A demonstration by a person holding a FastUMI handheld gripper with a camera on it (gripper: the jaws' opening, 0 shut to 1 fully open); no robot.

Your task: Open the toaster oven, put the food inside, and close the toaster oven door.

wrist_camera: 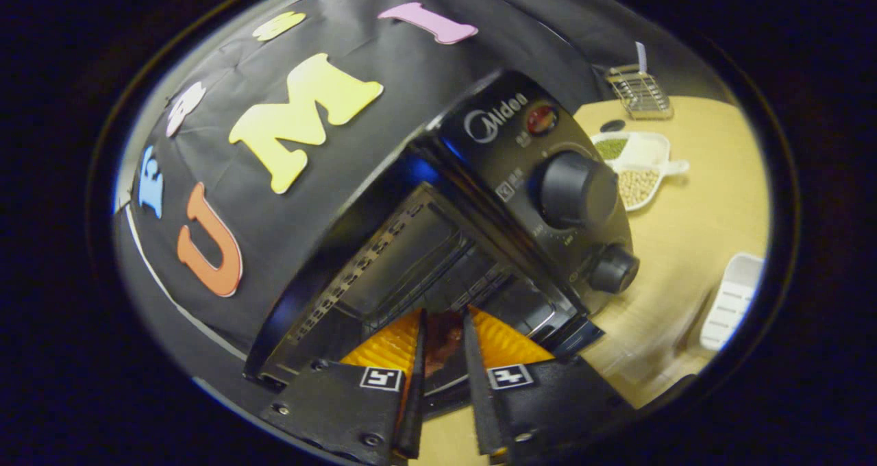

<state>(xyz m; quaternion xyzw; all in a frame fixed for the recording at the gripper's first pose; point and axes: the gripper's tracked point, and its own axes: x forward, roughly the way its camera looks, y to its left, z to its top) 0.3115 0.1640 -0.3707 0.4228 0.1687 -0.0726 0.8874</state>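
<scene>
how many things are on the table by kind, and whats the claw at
toaster oven: 1, door open
bean dish: 1
wire rack: 1
white slotted tray: 1
food: 1, between the claw fingers at the oven mouth, both seem to press on it
total: 5

One toaster oven (438,247), two knobs (577,189). One divided dish (640,164), one wire rack (640,92), one white tray (733,300). One gripper (444,332), two fingers (414,384), one brown food piece (442,339).

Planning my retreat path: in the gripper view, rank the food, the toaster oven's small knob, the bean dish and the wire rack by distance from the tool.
1. Food, between the tool fingers.
2. Small knob, just ahead, right.
3. Bean dish, beyond the oven.
4. Wire rack, by the back wall.
</scene>
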